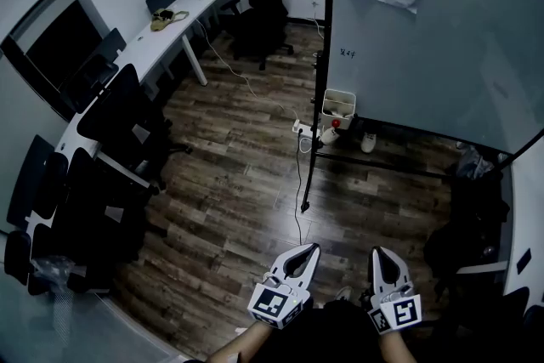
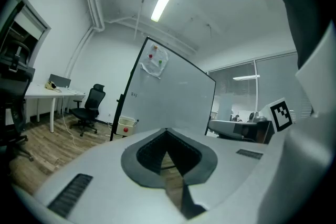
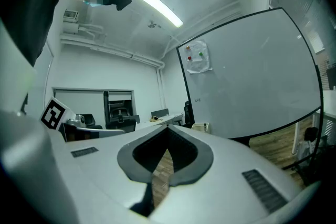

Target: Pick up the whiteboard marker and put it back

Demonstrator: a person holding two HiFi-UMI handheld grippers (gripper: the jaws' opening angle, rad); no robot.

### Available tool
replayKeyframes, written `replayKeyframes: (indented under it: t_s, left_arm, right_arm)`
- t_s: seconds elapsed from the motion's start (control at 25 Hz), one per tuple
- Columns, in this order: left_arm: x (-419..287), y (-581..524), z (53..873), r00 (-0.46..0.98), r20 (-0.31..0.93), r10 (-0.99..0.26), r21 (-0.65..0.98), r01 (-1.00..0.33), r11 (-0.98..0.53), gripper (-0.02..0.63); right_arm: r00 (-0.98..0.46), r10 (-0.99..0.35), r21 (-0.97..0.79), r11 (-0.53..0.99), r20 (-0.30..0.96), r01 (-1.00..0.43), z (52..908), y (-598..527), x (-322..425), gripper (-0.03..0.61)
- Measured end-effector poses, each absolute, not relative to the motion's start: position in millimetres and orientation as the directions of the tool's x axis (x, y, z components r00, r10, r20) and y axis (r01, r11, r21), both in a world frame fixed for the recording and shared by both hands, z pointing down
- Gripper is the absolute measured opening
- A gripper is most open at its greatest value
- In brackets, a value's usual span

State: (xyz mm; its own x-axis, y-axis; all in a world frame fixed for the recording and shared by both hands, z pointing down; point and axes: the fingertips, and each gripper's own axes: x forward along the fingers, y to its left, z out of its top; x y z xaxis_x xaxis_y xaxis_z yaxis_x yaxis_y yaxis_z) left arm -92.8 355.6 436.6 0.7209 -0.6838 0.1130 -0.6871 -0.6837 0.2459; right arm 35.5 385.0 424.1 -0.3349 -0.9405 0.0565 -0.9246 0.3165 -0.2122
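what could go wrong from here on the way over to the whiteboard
1. A cable lies on the floor between the person and the whiteboard; a foot might catch it.
2. The left gripper and right gripper are both shut and empty, so one must open before any grasp.
3. No marker can be clearly made out from here; small items by the white box could be mistaken for it.
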Motion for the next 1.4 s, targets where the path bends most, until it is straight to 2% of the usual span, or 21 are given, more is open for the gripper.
replayKeyframes:
  t_s: [0.24,0.6,1.4]
  left_arm:
    - [-113,349,433,0.751,0.089,-0.655,0.214,-0.656,-0.724,0.008]
    - [-127,327,437,0.742,0.101,-0.663,0.242,-0.664,-0.707,0.008]
    - [-73,210,446,0.689,0.124,-0.714,0.232,-0.720,-0.654,0.008]
  right_arm:
    - [-0.305,-0.951,-0.193,0.290,0.056,-0.937,422,377,17,0.014]
    - [-0.273,-0.960,-0.185,0.257,0.065,-0.948,426,360,12,0.012]
    - [-0.310,-0.948,-0.191,0.291,0.076,-0.937,444,237,57,0.014]
